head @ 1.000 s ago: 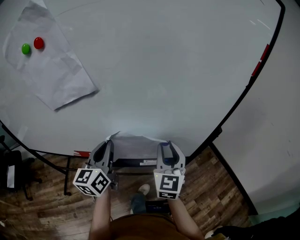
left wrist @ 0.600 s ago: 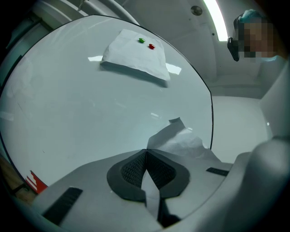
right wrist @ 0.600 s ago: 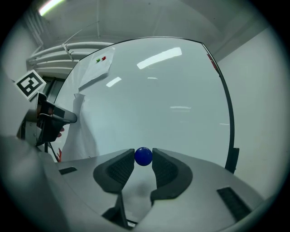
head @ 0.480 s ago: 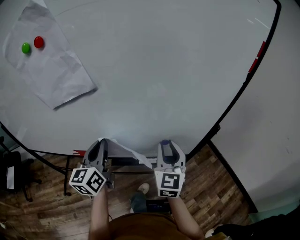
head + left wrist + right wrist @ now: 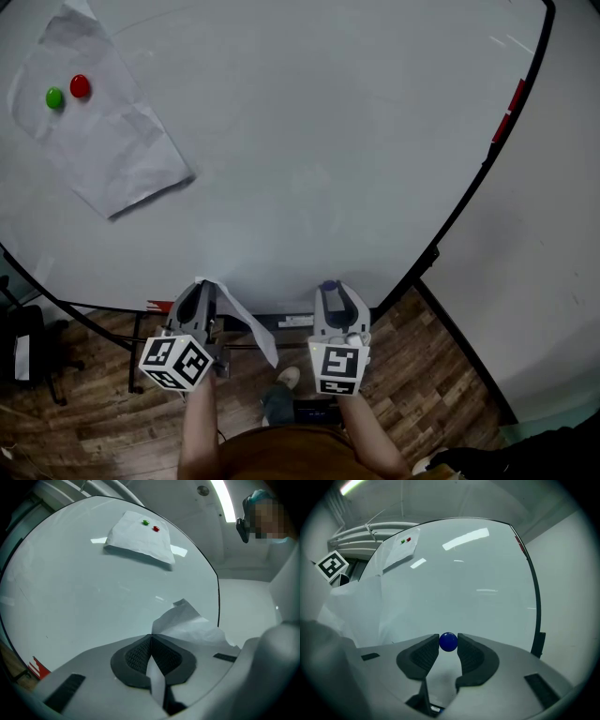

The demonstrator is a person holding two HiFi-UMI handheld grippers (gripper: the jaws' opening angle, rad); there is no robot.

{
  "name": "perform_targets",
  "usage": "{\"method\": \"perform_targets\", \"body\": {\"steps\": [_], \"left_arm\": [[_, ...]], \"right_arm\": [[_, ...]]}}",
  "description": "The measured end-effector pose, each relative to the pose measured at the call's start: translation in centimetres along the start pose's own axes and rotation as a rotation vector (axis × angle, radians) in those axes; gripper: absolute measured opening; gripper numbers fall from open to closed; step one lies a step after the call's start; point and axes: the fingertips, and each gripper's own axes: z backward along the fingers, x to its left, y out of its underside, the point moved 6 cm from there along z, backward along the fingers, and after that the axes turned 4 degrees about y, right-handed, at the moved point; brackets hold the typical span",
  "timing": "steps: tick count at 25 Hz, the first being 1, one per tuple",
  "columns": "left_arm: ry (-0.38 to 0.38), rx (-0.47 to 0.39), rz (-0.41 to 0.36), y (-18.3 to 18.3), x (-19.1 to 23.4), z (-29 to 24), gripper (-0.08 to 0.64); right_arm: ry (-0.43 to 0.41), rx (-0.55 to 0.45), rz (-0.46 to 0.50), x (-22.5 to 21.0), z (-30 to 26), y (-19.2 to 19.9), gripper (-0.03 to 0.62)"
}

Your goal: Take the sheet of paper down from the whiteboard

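Where the head view looks steeply down, a large whiteboard (image 5: 328, 141) with a thin black frame fills the upper and middle frame. A pale wall (image 5: 553, 281) takes the right side and a wood-plank floor (image 5: 422, 375) the bottom. A red strip (image 5: 507, 111) sits on the frame at upper right, and a dark ledge (image 5: 291, 323) runs under the board's lower edge at bottom centre.

At upper left a second sheet (image 5: 108, 141) lies creased on the board, with a green magnet (image 5: 54, 97) and a red magnet (image 5: 81, 86) side by side near its top. The left gripper view shows this same sheet (image 5: 138, 538) at upper centre, beneath a ceiling light (image 5: 222, 498).

The left gripper (image 5: 204, 289) stands at bottom left of centre. Its jaws are pressed together on the sheet of paper (image 5: 239, 319), whose free part droops toward the lower right across the ledge. In the left gripper view the paper (image 5: 192, 625) rises crumpled from the clamped jaws toward the right. In the right gripper view it (image 5: 361, 611) spreads across the left of the frame.

The right gripper (image 5: 330, 291) stands just right of centre, level with the left one. Its jaws pinch a small blue magnet (image 5: 448, 641) between their tips, in front of the bare board.
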Motion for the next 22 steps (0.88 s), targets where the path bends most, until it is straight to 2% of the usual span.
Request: {"method": "perform_targets", "body": {"steps": [22], "left_arm": [[0.01,0.006,0.007,0.26,-0.56,-0.72,0.025]], "right_arm": [[-0.006,0.009,-0.018,-0.56,-0.35,0.54,0.135]]}}
